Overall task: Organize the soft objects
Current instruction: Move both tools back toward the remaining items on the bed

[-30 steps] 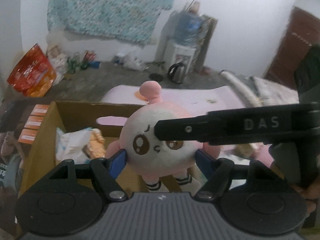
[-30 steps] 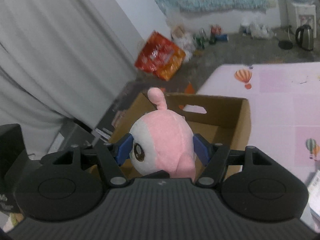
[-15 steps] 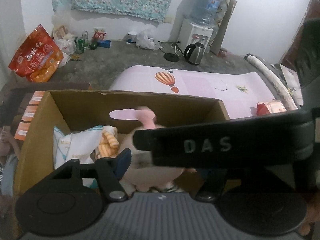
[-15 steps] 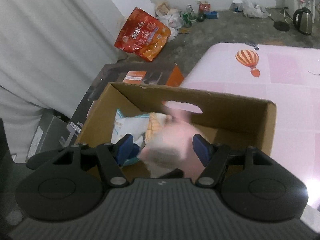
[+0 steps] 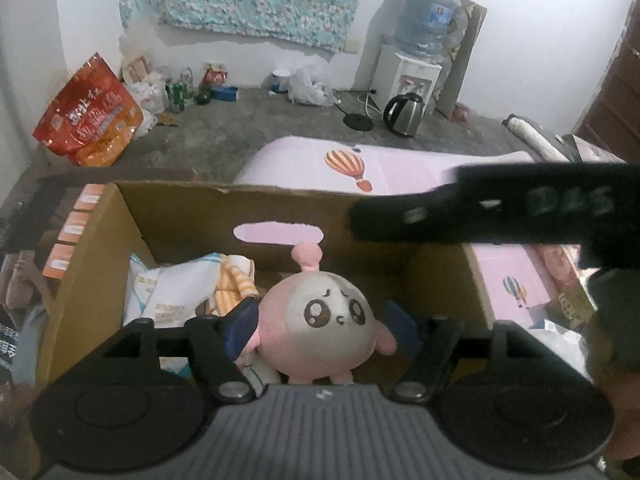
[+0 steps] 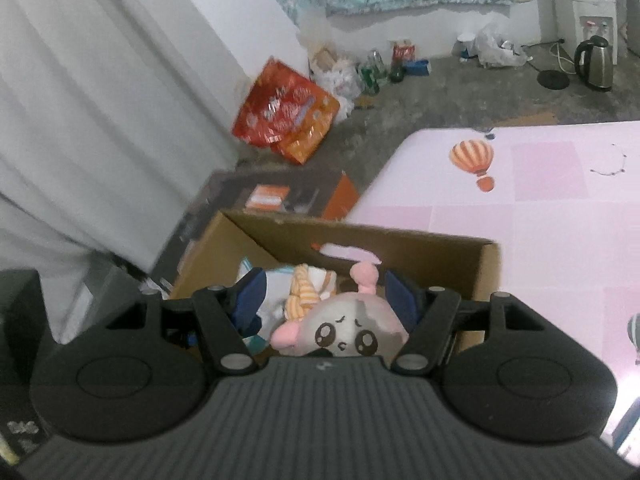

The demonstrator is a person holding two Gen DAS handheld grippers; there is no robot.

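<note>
Cardboard box (image 5: 100, 264) holds pink plush (image 5: 320, 320), both tools open.

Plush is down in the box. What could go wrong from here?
The plush sits between the fingers of the left gripper, whose jaws have just been opening. One pad looks close against its side, so withdrawing might drag it out of the cardboard box.
The right gripper straddles it too and crosses the left wrist view, so the two could collide pulling back.

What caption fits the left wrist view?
Pink plush toy sits in cardboard box, between the open left gripper.
</note>
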